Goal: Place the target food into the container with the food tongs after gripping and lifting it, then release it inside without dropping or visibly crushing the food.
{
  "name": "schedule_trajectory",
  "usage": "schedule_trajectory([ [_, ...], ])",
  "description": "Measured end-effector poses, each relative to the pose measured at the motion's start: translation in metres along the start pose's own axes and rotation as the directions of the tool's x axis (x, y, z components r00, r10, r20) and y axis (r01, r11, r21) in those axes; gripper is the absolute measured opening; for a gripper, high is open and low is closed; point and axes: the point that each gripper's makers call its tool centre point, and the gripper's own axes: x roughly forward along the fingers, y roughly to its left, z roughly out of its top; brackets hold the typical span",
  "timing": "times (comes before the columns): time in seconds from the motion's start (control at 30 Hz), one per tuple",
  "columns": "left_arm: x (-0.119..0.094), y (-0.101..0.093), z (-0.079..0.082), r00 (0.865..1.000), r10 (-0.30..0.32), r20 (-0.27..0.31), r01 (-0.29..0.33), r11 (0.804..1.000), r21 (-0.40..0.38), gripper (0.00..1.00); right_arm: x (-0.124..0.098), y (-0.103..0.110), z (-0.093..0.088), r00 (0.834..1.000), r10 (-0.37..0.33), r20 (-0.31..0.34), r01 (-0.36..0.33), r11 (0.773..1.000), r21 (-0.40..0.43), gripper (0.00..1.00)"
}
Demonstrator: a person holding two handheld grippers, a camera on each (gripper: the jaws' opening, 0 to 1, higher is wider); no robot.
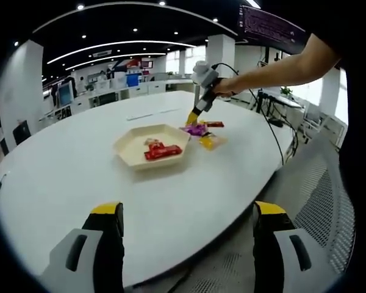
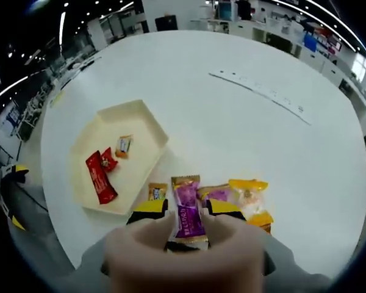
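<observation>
Yellow-tipped jaws of the right gripper [image 2: 184, 210] stand on either side of a purple packet [image 2: 189, 210], narrowed about it, though whether they press it or only bracket it cannot be told; the packet lies lengthwise between them, probably so the grip falls on its flat sides and spares the food. Just beside it lie a yellow packet [image 2: 251, 194] and a small one [image 2: 157, 191], touching the table [image 2: 232, 122]. Near, on the left, sits the tray [image 2: 143, 110], already holding a red packet [image 2: 100, 178]. Well apart, the left gripper [image 1: 189, 217] hangs wide and idle at the table's edge.
</observation>
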Motion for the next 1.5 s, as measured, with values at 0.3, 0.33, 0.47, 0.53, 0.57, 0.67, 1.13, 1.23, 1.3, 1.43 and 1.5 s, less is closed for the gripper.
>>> schedule_trajectory([
  [0.3,0.0,0.0,0.0,1.0,0.002,-0.003,-0.002,1.0,-0.001,0.84,0.006,-0.001,-0.003,1.0,0.0,-0.016,0.0,1.0,-0.003,0.24],
  [0.33,0.0,0.001,-0.001,1.0,0.003,-0.006,-0.003,1.0,0.0,0.84,0.007,-0.001,-0.004,1.0,0.0,-0.018,0.0,1.0,-0.001,0.24],
  [0.47,0.001,0.001,-0.002,1.0,0.005,-0.012,-0.005,1.0,0.003,0.84,0.009,-0.002,-0.006,1.0,0.001,-0.023,-0.001,1.0,0.002,0.24],
  [0.53,0.001,0.001,-0.002,1.0,0.004,-0.013,-0.004,1.0,0.002,0.84,0.01,-0.002,-0.006,1.0,0.0,-0.024,0.0,1.0,0.0,0.24],
  [0.57,0.001,0.001,-0.002,1.0,0.003,-0.013,-0.003,1.0,0.002,0.84,0.011,-0.003,-0.007,1.0,0.0,-0.026,0.0,1.0,0.002,0.24],
  [0.67,0.001,0.001,-0.002,1.0,0.004,-0.015,-0.003,1.0,0.002,0.84,0.013,-0.004,-0.008,1.0,0.0,-0.03,0.0,1.0,0.007,0.24],
  [1.13,0.001,0.001,-0.004,1.0,0.004,-0.023,-0.004,1.0,0.003,0.83,0.016,-0.004,-0.01,1.0,0.004,-0.021,-0.004,1.0,0.01,0.23],
  [1.23,0.001,0.001,-0.004,1.0,0.003,-0.023,-0.003,1.0,0.004,0.83,0.016,-0.005,-0.01,1.0,0.006,-0.019,-0.006,1.0,0.016,0.23],
  [1.3,0.001,0.001,-0.004,1.0,0.005,-0.023,-0.005,1.0,0.004,0.83,0.016,-0.004,-0.011,1.0,0.004,-0.019,-0.004,1.0,0.007,0.23],
  [1.43,0.001,0.0,-0.004,1.0,0.003,-0.024,-0.003,1.0,0.006,0.82,0.016,-0.004,-0.011,1.0,-0.001,-0.018,0.001,1.0,0.007,0.23],
  [1.5,0.001,0.0,-0.005,1.0,0.003,-0.027,-0.003,1.0,0.009,0.82,0.016,-0.004,-0.011,1.0,-0.003,-0.017,0.003,1.0,0.002,0.22],
])
